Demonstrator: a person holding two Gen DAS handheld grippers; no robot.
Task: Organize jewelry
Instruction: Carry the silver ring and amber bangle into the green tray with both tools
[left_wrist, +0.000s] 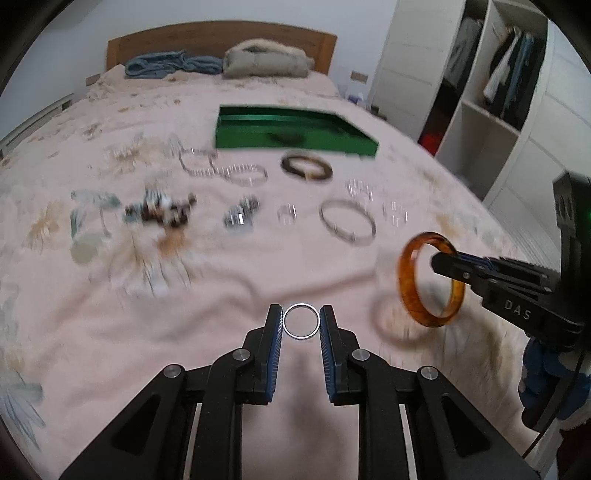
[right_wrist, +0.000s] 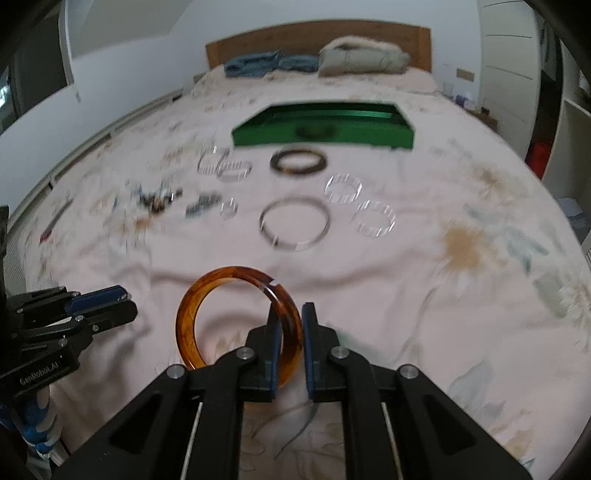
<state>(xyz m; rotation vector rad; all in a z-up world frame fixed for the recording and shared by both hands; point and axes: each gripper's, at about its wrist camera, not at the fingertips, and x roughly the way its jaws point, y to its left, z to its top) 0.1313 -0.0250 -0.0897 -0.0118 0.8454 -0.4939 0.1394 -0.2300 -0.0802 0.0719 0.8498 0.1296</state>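
The left gripper (left_wrist: 301, 321) pinches a small silver ring (left_wrist: 301, 320) between its pads, above the pink bedspread (left_wrist: 221, 280). At its three o'clock, the right gripper (right_wrist: 288, 325) clamps an amber bangle (right_wrist: 236, 314) by its rim. The green tray (right_wrist: 332, 134) lies at twelve o'clock.

Small silver ring (left_wrist: 301, 320): thin, plain band, upright, facing the left wrist cam, pinched betw. pads, clear of the bedspread.

Amber bangle (right_wrist: 236, 317): translucent orange-brown, thick, lifted & tilted, gripped on its right rim.

Green tray (left_wrist: 295, 133): shallow, open, far side of the spread; one dark round item inside, blurred.

Dark brown bangle (left_wrist: 306, 168): flat, just in front of tray.

Silver bangle (left_wrist: 347, 221): thin, flat, mid-bed. Clear beaded bracelets (right_wrist: 358, 205) near it. Mixed small pieces (left_wrist: 159, 210) to the left, too blurred to ID.
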